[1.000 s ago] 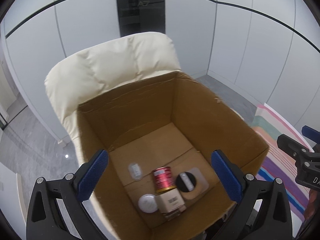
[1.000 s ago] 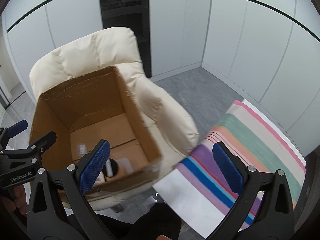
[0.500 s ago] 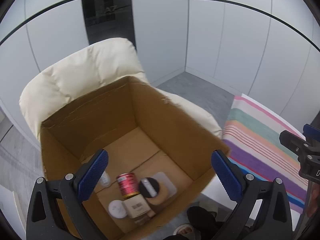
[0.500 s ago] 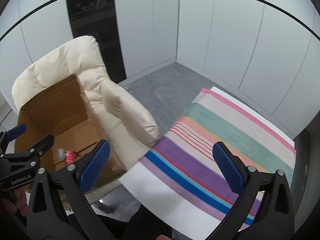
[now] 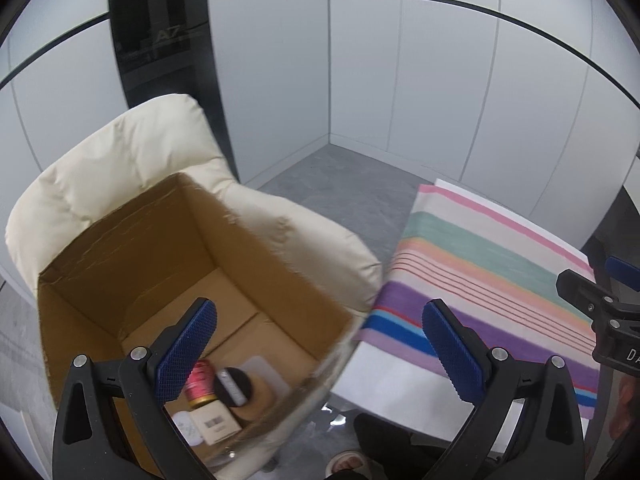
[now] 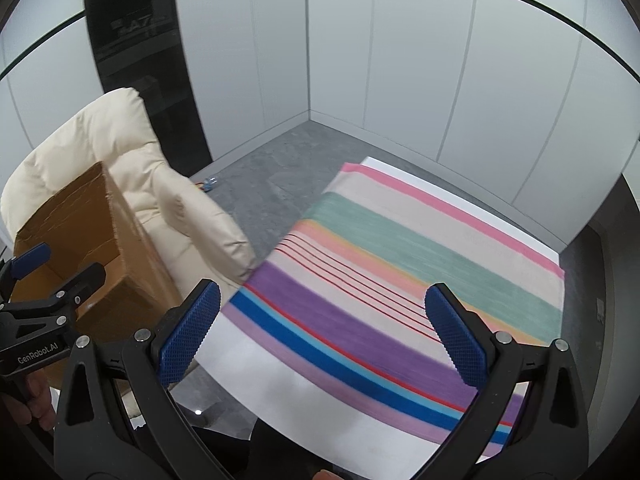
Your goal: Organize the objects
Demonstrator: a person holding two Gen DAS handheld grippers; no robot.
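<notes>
My left tongs' finger [image 5: 188, 350] covers part of the red can [image 5: 199, 383] in the cardboard box [image 5: 120, 248]. The white item [image 5: 187, 426] beside it is too small to identify. The striped cloth [image 6: 400, 280] is blurred, its near corner cut off.

**Count of things in view**

One cardboard box [image 5: 120, 264] sits on one cream armchair [image 5: 120, 168]. Inside the box, five small items can be made out — one red can [image 5: 199, 381], one round black lid [image 5: 233, 386], one clear flat lid [image 5: 266, 372], one small cream carton [image 5: 216, 424] and one white round piece [image 5: 186, 428], partly hidden. More may lie out of sight behind the near wall.

One striped cloth [image 6: 400, 280] covers one white desk [image 6: 288, 400].

Two hand-held grippers — the left hand-held gripper [image 5: 320, 352] and the right hand-held gripper [image 6: 322, 340] — each with two blue pads spread wide.
</notes>
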